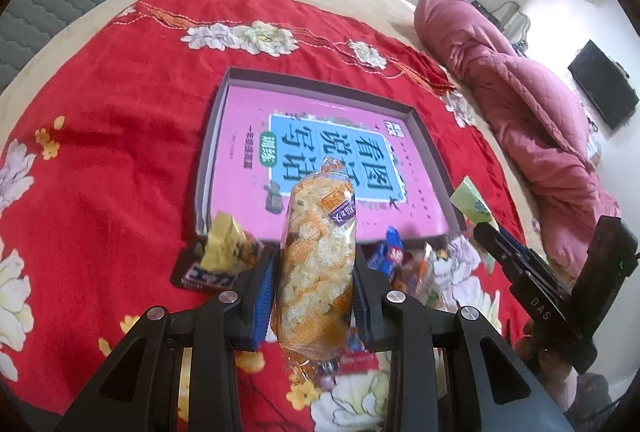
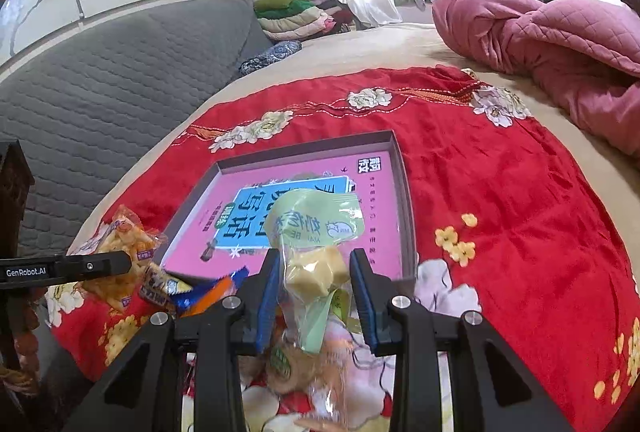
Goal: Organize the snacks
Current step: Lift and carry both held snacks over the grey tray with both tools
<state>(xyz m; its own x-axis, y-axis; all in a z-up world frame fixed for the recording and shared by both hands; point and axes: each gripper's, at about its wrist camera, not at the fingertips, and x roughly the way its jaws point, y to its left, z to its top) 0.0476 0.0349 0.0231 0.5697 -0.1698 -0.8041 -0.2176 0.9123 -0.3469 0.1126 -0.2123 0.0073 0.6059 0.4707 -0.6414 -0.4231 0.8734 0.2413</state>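
My left gripper (image 1: 314, 264) is shut on a long orange rice-cracker pack (image 1: 316, 264), held upright above the red cloth, just short of the shallow box (image 1: 434, 148) lined with a pink book. My right gripper (image 2: 314, 274) is shut on a clear pack with a green label and pale yellow cubes (image 2: 316, 270), also lifted in front of the box (image 2: 404, 192). Loose snacks lie by the box's near edge: a yellow pack (image 1: 226, 246), a dark bar (image 1: 202, 274) and a blue pack (image 1: 390, 250). The right gripper (image 1: 486, 232) shows at the right of the left wrist view, holding the green pack (image 1: 474, 204).
A red flowered cloth (image 2: 500, 200) covers the bed under the box. A pink quilt (image 2: 560, 44) is heaped at the far right, a grey padded headboard (image 2: 100, 92) at the left. More wrapped snacks (image 2: 200, 288) lie near the front edge of the cloth.
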